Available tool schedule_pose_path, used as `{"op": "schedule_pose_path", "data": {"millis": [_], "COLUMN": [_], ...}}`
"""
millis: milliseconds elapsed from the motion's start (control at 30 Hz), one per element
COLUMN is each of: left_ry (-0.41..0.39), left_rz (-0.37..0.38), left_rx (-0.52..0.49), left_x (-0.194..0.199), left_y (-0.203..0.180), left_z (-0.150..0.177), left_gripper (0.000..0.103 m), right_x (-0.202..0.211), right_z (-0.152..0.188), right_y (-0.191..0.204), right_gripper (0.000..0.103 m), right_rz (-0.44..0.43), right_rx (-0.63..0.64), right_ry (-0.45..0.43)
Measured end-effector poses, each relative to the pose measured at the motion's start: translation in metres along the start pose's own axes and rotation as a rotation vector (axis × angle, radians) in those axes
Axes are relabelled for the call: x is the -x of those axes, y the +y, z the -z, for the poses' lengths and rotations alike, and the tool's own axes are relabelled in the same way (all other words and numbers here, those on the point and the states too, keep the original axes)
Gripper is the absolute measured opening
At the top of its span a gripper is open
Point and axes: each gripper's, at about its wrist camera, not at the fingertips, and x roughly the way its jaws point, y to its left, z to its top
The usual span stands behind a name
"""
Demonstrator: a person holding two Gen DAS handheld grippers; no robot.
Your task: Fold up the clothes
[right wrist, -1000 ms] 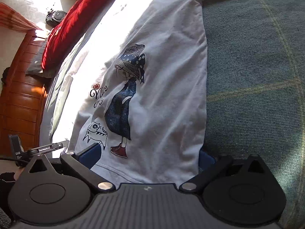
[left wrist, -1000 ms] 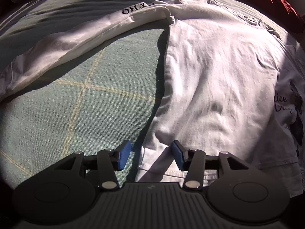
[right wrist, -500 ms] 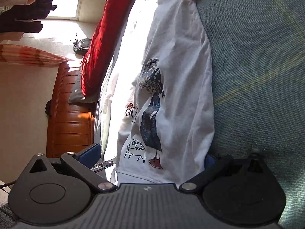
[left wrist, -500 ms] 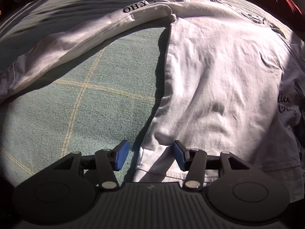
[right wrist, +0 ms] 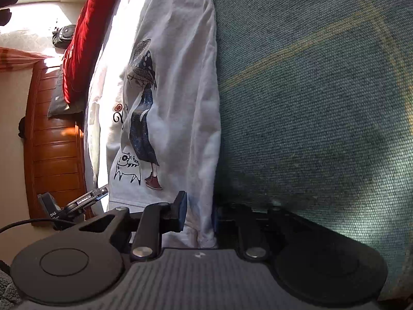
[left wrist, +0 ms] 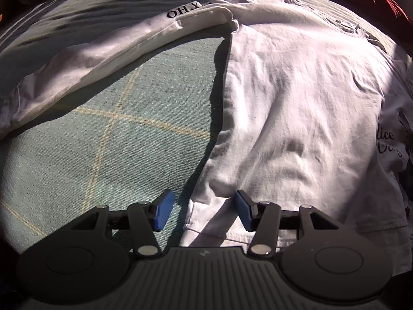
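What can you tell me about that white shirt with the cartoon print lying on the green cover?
The white shirt looks like soft, creased cotton. It lies spread on a green checked cover, one long sleeve stretched sideways with black lettering near the shoulder. The print shows a figure in a spotted hat and blue dress, a small cat and a red heart. The right gripper is shut on its hem edge; the left gripper straddles the opposite hem corner, pads not pressing.
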Motion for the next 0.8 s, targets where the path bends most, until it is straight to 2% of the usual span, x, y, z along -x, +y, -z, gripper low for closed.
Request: {"op": "schedule_pose_path", "data": {"millis": [67, 367, 500, 533, 567, 600, 667, 733, 767, 800], "left_ry": [0.001, 0.006, 0.005, 0.001, -0.003, -0.034, -0.123, -0.184, -0.203, -0.222], "left_rz": [0.001, 0.006, -0.029, -0.035, -0.041, -0.039, -0.003, 0.054, 0.080, 0.097], "left_rx": [-0.003, -0.018, -0.053, -0.055, -0.057, -0.080, -0.163, -0.272, -0.333, -0.393], "left_x": [0.001, 0.002, 0.007, 0.010, 0.014, 0.022, 0.040, 0.046, 0.042, 0.037], "left_y": [0.001, 0.000, -0.003, -0.003, -0.004, -0.008, -0.022, -0.044, -0.058, -0.071], "left_z": [0.000, -0.001, -0.001, -0.003, -0.005, -0.007, -0.014, -0.023, -0.029, -0.033], "left_gripper": [0.053, 0.054, 0.057, 0.054, 0.047, 0.046, 0.047, 0.049, 0.050, 0.050], "right_x": [0.001, 0.026, 0.035, 0.034, 0.034, 0.035, 0.045, 0.052, 0.054, 0.056], "right_z": [0.001, 0.004, 0.001, 0.001, 0.001, 0.002, 0.006, 0.008, 0.010, 0.006], "right_y": [-0.006, 0.032, 0.030, 0.031, 0.031, 0.033, 0.052, 0.080, 0.094, 0.107], "right_gripper": [0.004, 0.006, 0.008, 0.011, 0.012, 0.014, 0.023, 0.048, 0.055, 0.068], "right_rz": [0.006, 0.135, 0.204, 0.251, 0.285, 0.302, 0.405, 0.503, 0.546, 0.570], "right_rx": [-0.030, 0.093, 0.097, 0.112, 0.119, 0.121, 0.196, 0.326, 0.397, 0.478], "right_ry": [0.002, 0.018, 0.045, 0.051, 0.061, 0.063, 0.022, -0.054, -0.096, -0.143]}}
